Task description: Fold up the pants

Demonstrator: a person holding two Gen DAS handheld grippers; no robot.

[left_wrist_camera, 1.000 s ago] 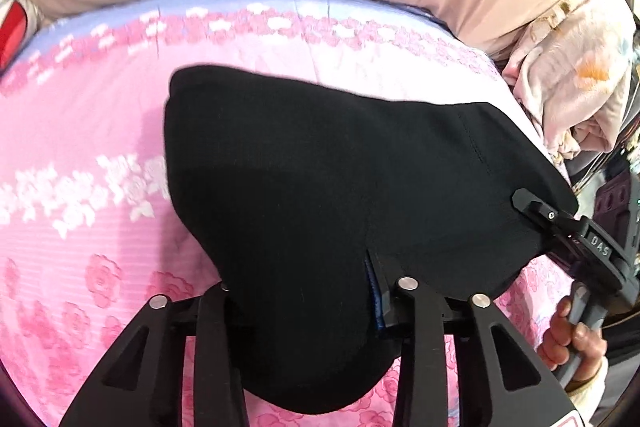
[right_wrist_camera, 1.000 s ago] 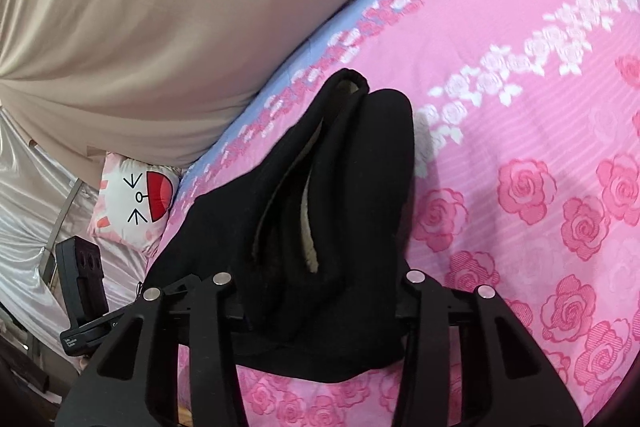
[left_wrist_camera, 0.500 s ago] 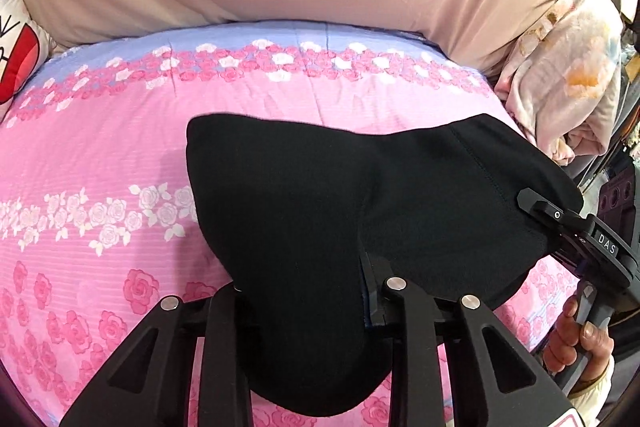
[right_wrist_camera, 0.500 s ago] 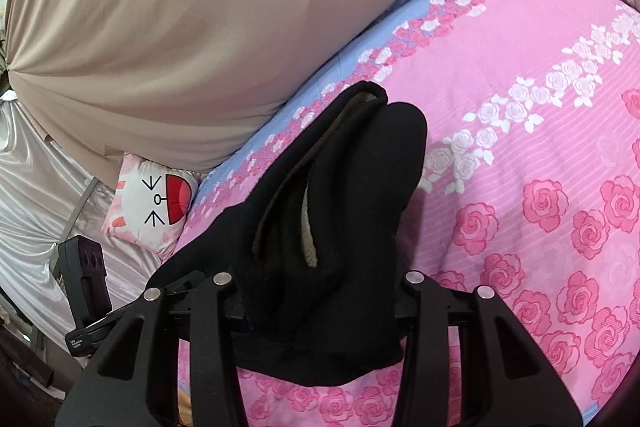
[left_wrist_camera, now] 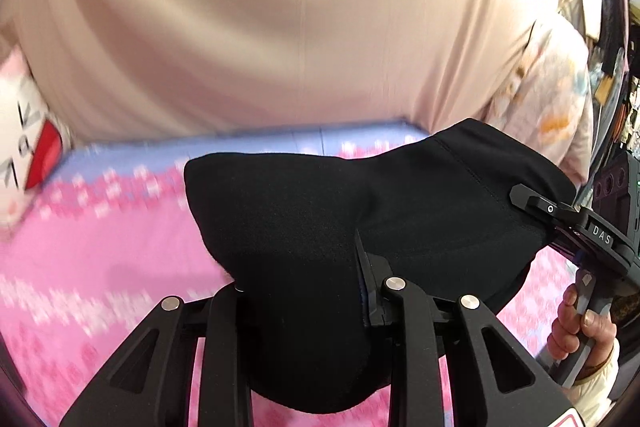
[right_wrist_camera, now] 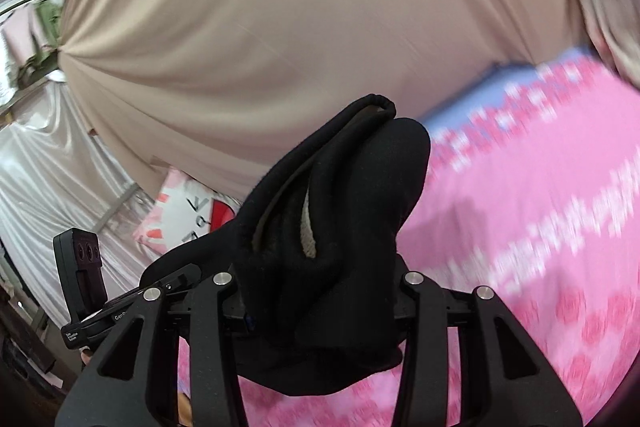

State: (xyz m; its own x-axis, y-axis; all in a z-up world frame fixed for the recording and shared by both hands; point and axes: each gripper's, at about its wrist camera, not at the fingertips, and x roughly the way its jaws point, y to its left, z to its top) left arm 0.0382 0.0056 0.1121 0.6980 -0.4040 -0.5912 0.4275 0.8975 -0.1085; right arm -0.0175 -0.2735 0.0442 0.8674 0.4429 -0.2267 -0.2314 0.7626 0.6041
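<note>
The black pants [left_wrist_camera: 304, 227] hang bunched between both grippers, lifted above the pink rose bedsheet [left_wrist_camera: 92, 267]. My left gripper [left_wrist_camera: 308, 295] is shut on one edge of the pants; the cloth drapes over its fingers. My right gripper [right_wrist_camera: 320, 287] is shut on the other edge, where the waistband opening [right_wrist_camera: 308, 223] with pale lining shows. In the left wrist view the right gripper [left_wrist_camera: 560, 215] clamps the far right corner, held by a hand [left_wrist_camera: 580, 327]. In the right wrist view the left gripper [right_wrist_camera: 168, 287] shows at the left, its fingertips hidden by cloth.
A beige curtain [left_wrist_camera: 280, 27] hangs behind the bed. A white and red cartoon pillow [right_wrist_camera: 188, 223] lies at the bed's head. A floral blanket [left_wrist_camera: 552, 99] is piled at the right. Silvery fabric [right_wrist_camera: 48, 187] hangs left of the bed.
Both grippers have risen and tilted up with the pants; more of the curtain and less of the bed is in view. The grips have not changed.
</note>
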